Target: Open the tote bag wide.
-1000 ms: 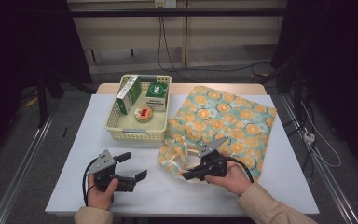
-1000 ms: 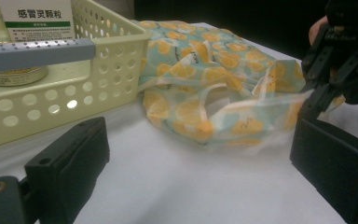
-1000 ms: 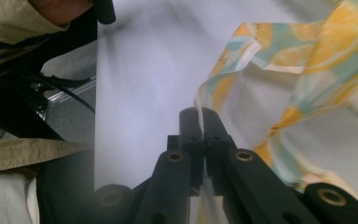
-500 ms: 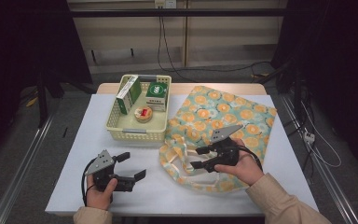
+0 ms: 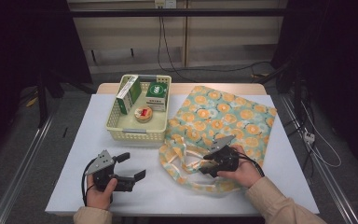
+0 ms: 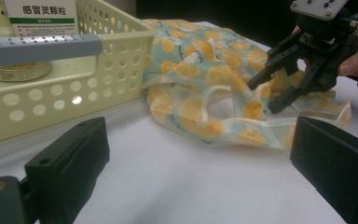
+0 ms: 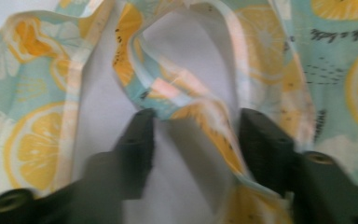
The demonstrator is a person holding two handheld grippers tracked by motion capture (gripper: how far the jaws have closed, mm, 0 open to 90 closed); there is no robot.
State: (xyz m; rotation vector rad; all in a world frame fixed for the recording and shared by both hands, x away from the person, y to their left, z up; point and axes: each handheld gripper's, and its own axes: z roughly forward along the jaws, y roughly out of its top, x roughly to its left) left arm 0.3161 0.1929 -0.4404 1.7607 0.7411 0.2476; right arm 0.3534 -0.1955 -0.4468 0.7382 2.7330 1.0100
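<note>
1. A white table [image 5: 270, 186] is standing in a dark room, with cables hanging on the pale wall behind it.
2. A fabric tote bag [image 5: 223, 116] with an orange-slice print is lying flat on the right half of the table, just beside a cream plastic basket [image 5: 135, 134]; its handles and mouth are facing the person.
3. The bag is looking light, thin and very soft, so I judge it will be folding and slipping instead of keeping a shape. The best place to take it is a handle strap [image 7: 200, 116] or the hemmed mouth edge, where the cloth is doubled.
4. The right gripper [image 5: 204, 164] is standing over the handles; its jaws have just been closing and are now half open, with a strap between them, not yet pinched.
5. The left gripper [image 5: 133, 167] is resting on the bare table with wide jaws, holding nothing.
6. The right gripper view is showing the strap between the pads; the left gripper view is showing how the mouth is lifting a little from the table; the high view is showing the medicine boxes [image 5: 156, 95] and a small round tin [image 5: 143, 114] inside the basket.
</note>
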